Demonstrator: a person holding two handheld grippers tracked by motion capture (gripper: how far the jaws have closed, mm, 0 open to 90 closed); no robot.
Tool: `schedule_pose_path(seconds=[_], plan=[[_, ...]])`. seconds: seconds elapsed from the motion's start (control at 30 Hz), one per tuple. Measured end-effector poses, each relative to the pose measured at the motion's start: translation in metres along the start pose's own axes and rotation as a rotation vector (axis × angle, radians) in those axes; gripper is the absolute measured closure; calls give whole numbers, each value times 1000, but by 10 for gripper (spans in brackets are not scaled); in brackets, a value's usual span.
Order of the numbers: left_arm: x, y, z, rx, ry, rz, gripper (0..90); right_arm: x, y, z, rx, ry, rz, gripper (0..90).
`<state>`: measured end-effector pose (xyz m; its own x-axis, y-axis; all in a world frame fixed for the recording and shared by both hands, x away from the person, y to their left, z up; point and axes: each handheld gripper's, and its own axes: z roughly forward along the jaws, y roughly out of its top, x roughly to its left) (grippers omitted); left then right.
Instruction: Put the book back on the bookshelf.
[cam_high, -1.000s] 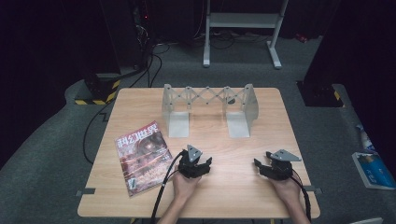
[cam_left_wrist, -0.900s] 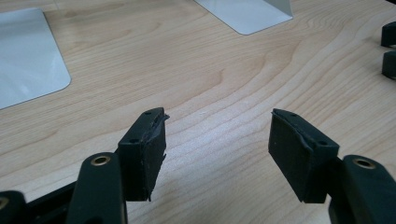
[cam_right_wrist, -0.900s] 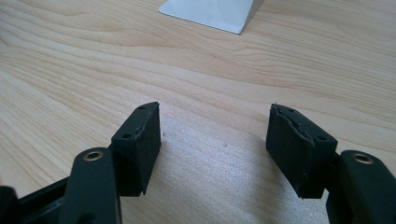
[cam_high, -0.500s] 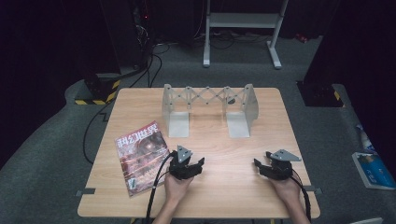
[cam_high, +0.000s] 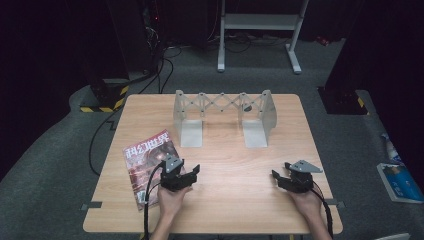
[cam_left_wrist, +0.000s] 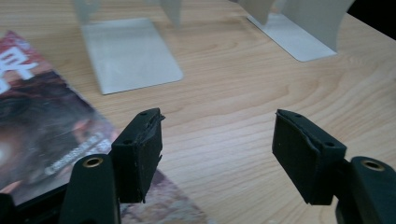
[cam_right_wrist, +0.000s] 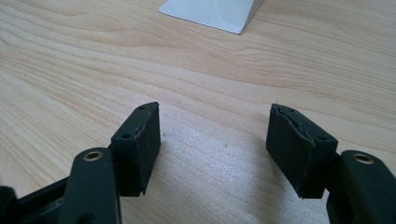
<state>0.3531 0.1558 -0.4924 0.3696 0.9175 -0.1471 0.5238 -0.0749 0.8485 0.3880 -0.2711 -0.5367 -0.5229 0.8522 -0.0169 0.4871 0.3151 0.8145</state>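
Note:
A magazine (cam_high: 146, 162) with a dark red cover lies flat at the table's left front; its cover (cam_left_wrist: 42, 121) runs under my left jaw in the left gripper view. My left gripper (cam_high: 190, 172) is open, low over the magazine's right edge, nothing between its jaws (cam_left_wrist: 217, 149). My right gripper (cam_high: 278, 177) is open over bare wood at the right front (cam_right_wrist: 212, 149), holding nothing. A grey metal expanding book rack (cam_high: 224, 112) stands at the back middle, its two base plates (cam_left_wrist: 128, 51) facing me.
The wooden table (cam_high: 225, 200) has bare wood between the grippers and in front of the rack. Off the table lie cables on the grey floor, a yellow-black striped base (cam_high: 102, 102) at the left, and a blue book (cam_high: 402, 182) on the floor at right.
My left gripper has moved left, from the table's middle front to the magazine's right edge. The right gripper has stayed where it was, still open.

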Motion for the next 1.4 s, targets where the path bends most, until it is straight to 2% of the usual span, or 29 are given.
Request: schedule_pose_path(seconds=[0.13, 0.23, 0.3, 0.4, 0.5, 0.53, 0.67, 0.83, 0.87, 0.97, 1.07, 1.13, 1.17, 1.23, 1.4], plan=[[14, 0, -7, -7, 22, -28, 322, 0, 0, 0, -1, -1, -2, 353], [27, 1, -11, 7, 56, -44, 312, 0, 0, 0, -1, -1, -1, 353], [29, 1, -12, 4, 61, -52, 311, 0, 0, 0, -1, -1, -3, 353], [42, 3, -19, 5, 95, -75, 307, 0, 0, 0, -1, 0, -2, 353], [49, 5, -22, 8, 113, -80, 301, 0, 0, 0, -1, 0, -3, 353], [57, 7, -24, 9, 132, -81, 297, 0, 0, 0, -2, 0, -5, 353], [73, 6, -26, 19, 162, -91, 289, 0, 0, 0, -1, 0, -4, 352], [93, 2, -30, 54, 220, -118, 273, 0, 0, 0, -1, 0, -4, 352], [93, 2, -30, 54, 220, -118, 264, 0, 0, 0, -1, 0, -4, 352], [106, 0, -31, 73, 277, -135, 254, 0, 0, 0, -1, 0, -2, 352], [116, -2, -32, 86, 313, -158, 241, 0, 0, 0, -1, 0, -4, 352], [121, -2, -32, 99, 342, -152, 233, 0, 0, 0, 0, 0, -2, 352], [121, -2, -32, 99, 342, -152, 231, 0, 0, 0, -1, 0, -2, 352], [130, -5, -32, 111, 374, -172, 219, 0, 0, 0, -1, -1, -2, 352], [142, -11, -32, 130, 403, -207, 196, 0, 0, 0, -1, -1, -3, 352]])
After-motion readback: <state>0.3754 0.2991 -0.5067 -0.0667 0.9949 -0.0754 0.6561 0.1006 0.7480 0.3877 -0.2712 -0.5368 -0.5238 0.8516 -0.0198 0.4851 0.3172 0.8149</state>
